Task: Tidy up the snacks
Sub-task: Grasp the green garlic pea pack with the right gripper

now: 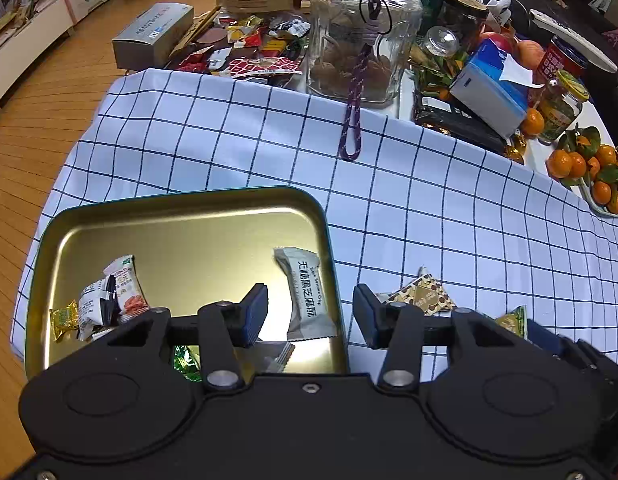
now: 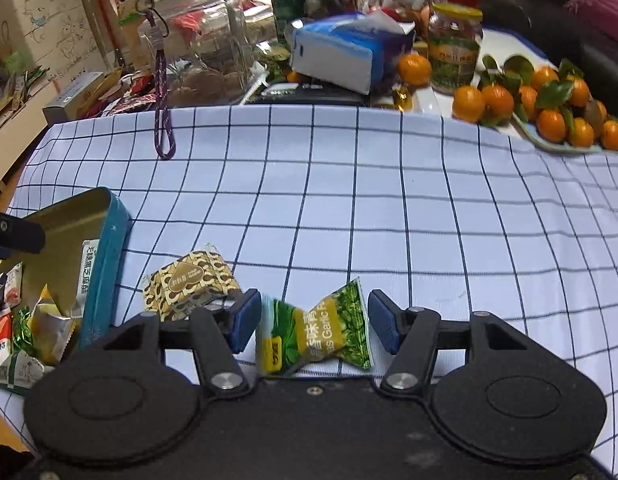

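Gold-lined inside and teal outside, the open tin [image 1: 181,216] sits at the left edge of the counter's blue-checked white cloth [image 1: 429,200] and holds several wrapped snacks: a grey sesame-crisp packet [image 1: 309,292] against its right wall, a cluster of small white, orange and yellow packets [image 1: 105,300] at the left, and more wrappers partly hidden under the left gripper [image 1: 309,316], whose jaws stand open over the tin's right wall with nothing between them. On the cloth just right of the tin lies a brown-and-cream patterned packet [image 2: 189,284]. Next to it a green garlic-pea packet [image 2: 317,332] lies between the jaws of the right gripper [image 2: 315,322], which are parted; the pads look just clear of it. Beyond the cloth stand a large glass jar [image 1: 361,40] with a purple cord [image 1: 353,112] trailing onto the cloth, a tissue pack [image 2: 341,52], other jars, loose wrappers and a plate of mandarins [image 2: 549,108].
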A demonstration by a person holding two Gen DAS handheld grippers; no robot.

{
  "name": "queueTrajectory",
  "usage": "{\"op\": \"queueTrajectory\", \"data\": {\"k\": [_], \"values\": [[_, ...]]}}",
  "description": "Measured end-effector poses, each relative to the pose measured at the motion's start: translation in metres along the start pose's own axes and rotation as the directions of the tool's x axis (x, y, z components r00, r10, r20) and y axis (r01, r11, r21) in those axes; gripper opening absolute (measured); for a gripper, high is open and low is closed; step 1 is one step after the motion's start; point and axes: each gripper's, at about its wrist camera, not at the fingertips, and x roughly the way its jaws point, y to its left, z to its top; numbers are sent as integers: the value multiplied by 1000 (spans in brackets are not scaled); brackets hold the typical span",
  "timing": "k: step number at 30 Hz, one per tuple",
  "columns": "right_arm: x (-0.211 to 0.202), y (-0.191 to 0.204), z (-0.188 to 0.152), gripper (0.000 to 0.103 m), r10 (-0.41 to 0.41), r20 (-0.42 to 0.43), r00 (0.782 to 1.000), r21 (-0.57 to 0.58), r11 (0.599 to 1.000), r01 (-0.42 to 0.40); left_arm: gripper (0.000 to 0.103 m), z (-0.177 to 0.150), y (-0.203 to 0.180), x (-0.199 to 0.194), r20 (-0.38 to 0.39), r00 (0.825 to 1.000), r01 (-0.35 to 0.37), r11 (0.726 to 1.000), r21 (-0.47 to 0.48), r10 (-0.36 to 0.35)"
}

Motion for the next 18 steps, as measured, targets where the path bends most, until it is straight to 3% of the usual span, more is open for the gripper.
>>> {"op": "queueTrajectory", "data": {"k": [5, 8, 10, 18], "values": [[2, -16, 2, 58, 92, -57, 994, 172, 982, -81, 54, 0, -6, 2, -5, 1000, 1, 1000, 17, -1], [0, -17, 3, 58, 125, -72, 989, 214, 971, -108, 54, -1, -10, 3, -10, 1000, 2, 1000, 31, -2], [0, -13, 3, 58, 137, -76, 988, 200, 972, -119, 54, -2, -12, 4, -14, 1000, 4, 999, 38, -4], [13, 10, 6, 60, 55, -53, 997, 60, 997, -52, 54, 0, -18, 9, -38, 999, 34, 999, 36, -32]]}}
